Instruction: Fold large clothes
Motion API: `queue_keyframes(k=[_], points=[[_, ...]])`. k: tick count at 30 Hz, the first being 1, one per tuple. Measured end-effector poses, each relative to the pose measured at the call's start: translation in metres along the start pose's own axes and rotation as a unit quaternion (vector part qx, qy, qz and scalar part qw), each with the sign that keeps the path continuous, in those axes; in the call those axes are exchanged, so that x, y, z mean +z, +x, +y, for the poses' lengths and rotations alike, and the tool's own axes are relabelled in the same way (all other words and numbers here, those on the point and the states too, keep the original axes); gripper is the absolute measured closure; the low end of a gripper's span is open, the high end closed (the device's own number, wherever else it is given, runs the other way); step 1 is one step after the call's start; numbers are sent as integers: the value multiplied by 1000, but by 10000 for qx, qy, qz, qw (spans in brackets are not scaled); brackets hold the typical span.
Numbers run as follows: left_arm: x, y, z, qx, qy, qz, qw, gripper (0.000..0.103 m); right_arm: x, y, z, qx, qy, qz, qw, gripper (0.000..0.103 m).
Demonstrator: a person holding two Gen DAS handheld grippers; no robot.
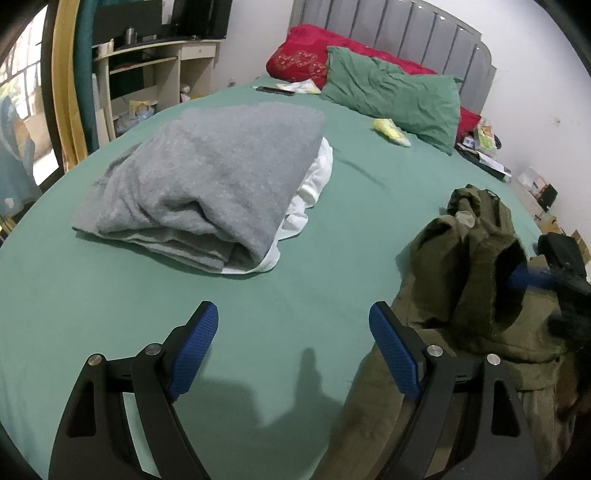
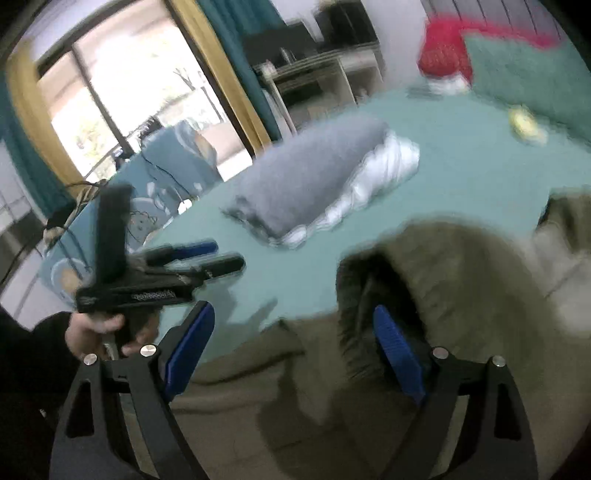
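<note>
A crumpled olive-green garment (image 1: pixel 469 280) lies on the green bed sheet (image 1: pixel 258 295), low and to the right. My left gripper (image 1: pixel 293 317) hovers open over bare sheet, its right finger beside the garment's edge. My right gripper (image 2: pixel 293 317) is open above the olive garment (image 2: pixel 461 280), and its right finger sits at a dark fold; nothing is pinched. From the left wrist view, the right gripper (image 1: pixel 535 278) shows blurred at the right edge, one blue finger reaching into that fold. A folded grey garment (image 1: pixel 207 173) rests on a white one (image 1: pixel 314 177) mid-bed.
A green pillow (image 1: pixel 391 99) and a red pillow (image 1: pixel 303 55) lie by the grey headboard (image 1: pixel 406 33). A yellow item (image 1: pixel 391 131) and a dark phone-like object (image 1: pixel 275 90) lie on the sheet. A desk (image 1: pixel 159 62) and window (image 2: pixel 129 92) stand left. A hand (image 2: pixel 96 328) holds the left gripper (image 2: pixel 221 255).
</note>
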State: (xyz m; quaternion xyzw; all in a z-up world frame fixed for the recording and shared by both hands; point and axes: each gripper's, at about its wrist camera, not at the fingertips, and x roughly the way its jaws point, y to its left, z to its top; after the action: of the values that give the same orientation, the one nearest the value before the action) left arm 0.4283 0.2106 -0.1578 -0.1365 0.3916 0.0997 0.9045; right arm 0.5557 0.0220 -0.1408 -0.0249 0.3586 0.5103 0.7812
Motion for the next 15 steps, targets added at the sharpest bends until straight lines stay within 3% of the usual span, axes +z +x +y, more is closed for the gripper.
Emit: queue_keyframes(k=[3, 4, 6, 7, 9, 10, 11, 13, 15], points=[[-1, 1, -3, 61, 131, -30, 9999, 16, 18, -57, -36, -318, 261, -921, 9949, 15], [-2, 1, -3, 94, 167, -35, 9998, 16, 25, -79, -57, -537, 502, -1313, 9886, 13], [-5, 5, -3, 108, 197, 19, 9997, 16, 32, -102, -97, -869, 878, -1675, 9781, 12], [-7, 7, -2, 98, 198, 60, 9997, 16, 36, -117, -131, -1323, 1234, -1908, 9648, 9], [-9, 10, -1, 116, 159, 92, 9998, 16, 39, -117, -176, -1810, 1715, -1731, 9528, 8], [-11, 11, -1, 118, 134, 93, 9998, 16, 46, -102, -210, -2036, 2005, -1417, 9478, 8], [-12, 12, -1, 103, 136, 93, 9998, 16, 49, -90, -228, -2069, 2102, -1173, 9483, 8], [-14, 13, -2, 103, 184, 78, 9997, 16, 67, -47, -263, -2689, 2078, -521, 9390, 8], [-15, 15, -2, 151, 243, 87, 9996, 16, 79, -19, -288, -2908, 2057, -35, 9344, 8]])
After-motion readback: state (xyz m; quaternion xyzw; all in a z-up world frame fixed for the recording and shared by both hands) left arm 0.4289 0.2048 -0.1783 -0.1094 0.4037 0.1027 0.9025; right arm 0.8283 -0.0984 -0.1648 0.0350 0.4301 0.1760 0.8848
